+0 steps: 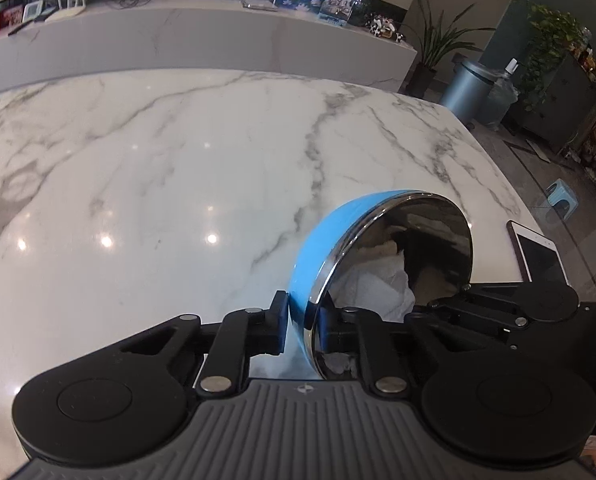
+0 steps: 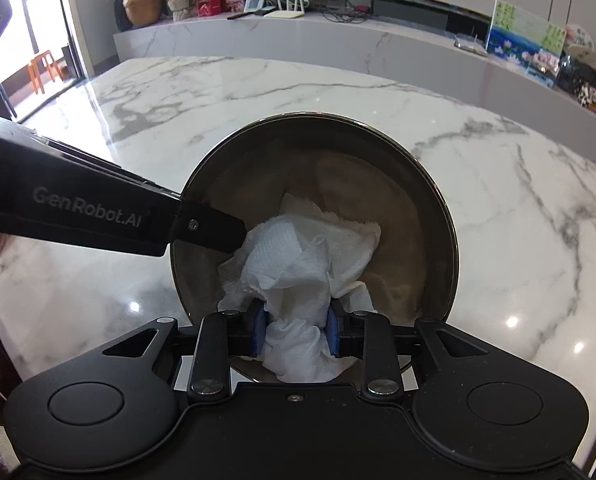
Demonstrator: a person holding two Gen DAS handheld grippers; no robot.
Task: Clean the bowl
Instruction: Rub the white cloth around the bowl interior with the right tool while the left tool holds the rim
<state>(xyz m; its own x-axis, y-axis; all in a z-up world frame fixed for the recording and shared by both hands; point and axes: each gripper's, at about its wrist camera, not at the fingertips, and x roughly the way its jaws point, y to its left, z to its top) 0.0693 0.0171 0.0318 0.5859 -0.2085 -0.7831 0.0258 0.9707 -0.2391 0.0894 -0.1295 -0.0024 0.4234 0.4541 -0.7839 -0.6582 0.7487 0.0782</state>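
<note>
Left wrist view: left gripper (image 1: 303, 330) clamps the rim of the bowl (image 1: 378, 256), blue outside, mirror-steel inside, tilted above the marble table (image 1: 158, 168); right wrist view: right gripper (image 2: 297, 334) pinches crumpled white paper towel (image 2: 298, 256) inside the bowl (image 2: 418, 208).

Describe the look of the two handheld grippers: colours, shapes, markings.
Both are matte black, with round disc housings, silver pivot pins and a ribbed grey body. The right gripper has blue finger pads. The left gripper has black pads; its side reads "GenRobot.AI" in grey lettering.
</note>
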